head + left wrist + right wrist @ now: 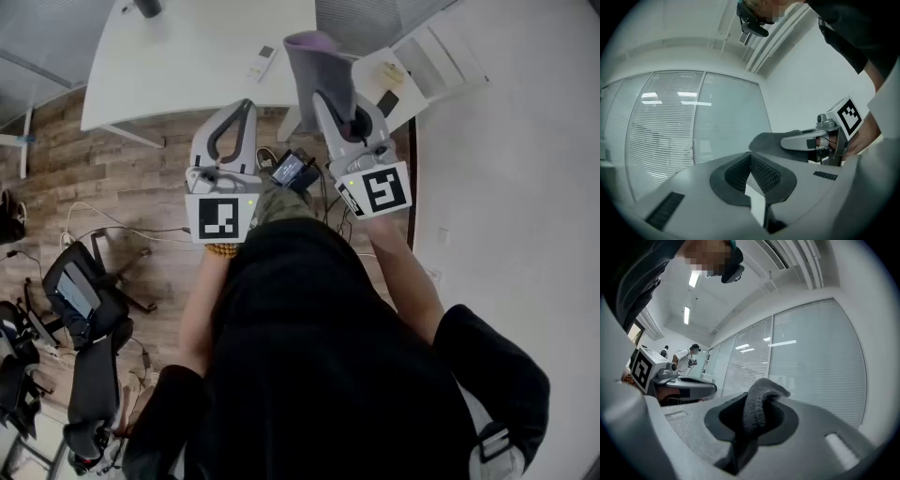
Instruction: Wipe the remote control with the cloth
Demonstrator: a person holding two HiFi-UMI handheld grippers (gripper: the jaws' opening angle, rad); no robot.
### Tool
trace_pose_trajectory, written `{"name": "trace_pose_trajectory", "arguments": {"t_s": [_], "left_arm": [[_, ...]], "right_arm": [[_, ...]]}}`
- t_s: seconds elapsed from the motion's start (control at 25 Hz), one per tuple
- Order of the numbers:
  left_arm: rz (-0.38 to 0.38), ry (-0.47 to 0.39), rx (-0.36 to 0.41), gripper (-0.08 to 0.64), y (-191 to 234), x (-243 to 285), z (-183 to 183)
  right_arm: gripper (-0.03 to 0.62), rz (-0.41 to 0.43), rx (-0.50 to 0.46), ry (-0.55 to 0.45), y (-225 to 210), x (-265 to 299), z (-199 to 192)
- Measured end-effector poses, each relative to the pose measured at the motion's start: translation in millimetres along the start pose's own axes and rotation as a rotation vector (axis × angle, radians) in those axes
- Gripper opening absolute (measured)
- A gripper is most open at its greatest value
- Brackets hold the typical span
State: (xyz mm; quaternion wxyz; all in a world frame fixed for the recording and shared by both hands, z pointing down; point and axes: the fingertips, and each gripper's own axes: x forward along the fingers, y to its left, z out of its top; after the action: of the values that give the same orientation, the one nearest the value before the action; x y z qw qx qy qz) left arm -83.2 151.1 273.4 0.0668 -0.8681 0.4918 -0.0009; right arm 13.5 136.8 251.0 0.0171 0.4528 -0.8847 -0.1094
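Right gripper [758, 399] fingers clamp fuzzy grey cloth [757, 413], humped fold. Left gripper [751, 158]: ribbed dark fingers closed, empty. Slim pale remote [265, 62] flat on smooth white table [187, 56], upper centre.

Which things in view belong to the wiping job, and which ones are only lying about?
Job:
- remote control on the white table
- cloth, clamped in the right tool

Lying about:
- office chair
- dark object at the table's far edge
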Motion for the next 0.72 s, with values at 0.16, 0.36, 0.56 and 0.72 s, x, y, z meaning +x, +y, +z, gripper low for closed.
{"name": "trace_pose_trajectory", "arguments": {"t_s": [0.16,0.36,0.56,0.72], "left_arm": [[0.0,0.013,0.006,0.002,6.0,9.0,-4.2],[0.013,0.027,0.003,0.003,18.3,25.6,-13.6],[0.033,0.049,0.007,0.007,35.6,50.7,-31.2],[0.037,0.093,-0.001,0.055,46.9,72.9,-47.6]], "right_arm": [[0.054,0.006,0.003,0.01,-4.9,10.3,-4.1],[0.054,0.023,0.006,0.012,-15.1,28.5,-11.8],[0.067,0.091,0.029,0.021,-23.7,53.9,-25.5],[0.069,0.101,0.066,0.036,-40.5,77.9,-37.6]]}}
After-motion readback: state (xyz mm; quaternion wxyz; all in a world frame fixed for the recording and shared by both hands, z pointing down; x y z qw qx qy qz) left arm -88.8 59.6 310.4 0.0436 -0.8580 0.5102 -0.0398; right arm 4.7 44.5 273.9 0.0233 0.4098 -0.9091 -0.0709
